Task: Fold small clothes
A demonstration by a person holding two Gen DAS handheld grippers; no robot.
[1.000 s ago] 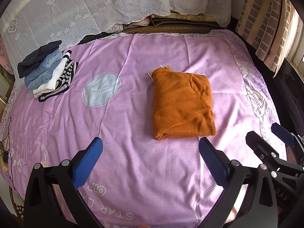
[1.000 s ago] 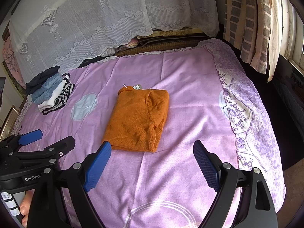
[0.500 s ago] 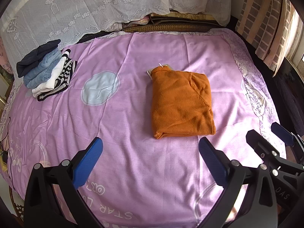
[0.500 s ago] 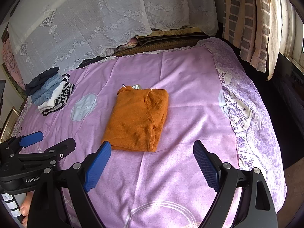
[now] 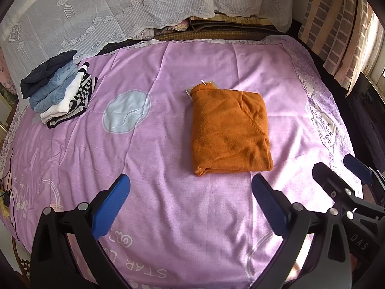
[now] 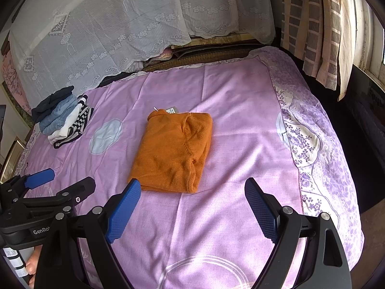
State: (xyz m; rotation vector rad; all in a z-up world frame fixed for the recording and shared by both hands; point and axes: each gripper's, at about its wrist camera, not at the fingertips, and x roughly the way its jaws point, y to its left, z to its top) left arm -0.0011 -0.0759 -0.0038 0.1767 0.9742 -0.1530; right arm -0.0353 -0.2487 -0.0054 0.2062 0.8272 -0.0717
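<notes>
A folded orange knit garment (image 5: 228, 130) lies flat on the pink bedsheet (image 5: 168, 192), with a paper tag at its far end; it also shows in the right wrist view (image 6: 173, 151). My left gripper (image 5: 190, 207) is open and empty, held above the sheet just short of the garment's near edge. My right gripper (image 6: 192, 209) is open and empty, also just short of the near edge. In the left wrist view the right gripper (image 5: 341, 185) shows at the right side. In the right wrist view the left gripper (image 6: 45, 187) shows at the left.
A stack of folded clothes (image 5: 57, 89), dark, blue, white and striped, sits at the bed's far left, also in the right wrist view (image 6: 62, 118). White lace cloth (image 5: 120, 7) covers the headboard end. Curtains (image 6: 320, 24) hang on the right. The bed's right edge (image 6: 336, 168) drops off.
Both views have shifted very slightly; the garment sits a touch higher in the left wrist view. Both grippers stay open and nothing on the bed has moved.
</notes>
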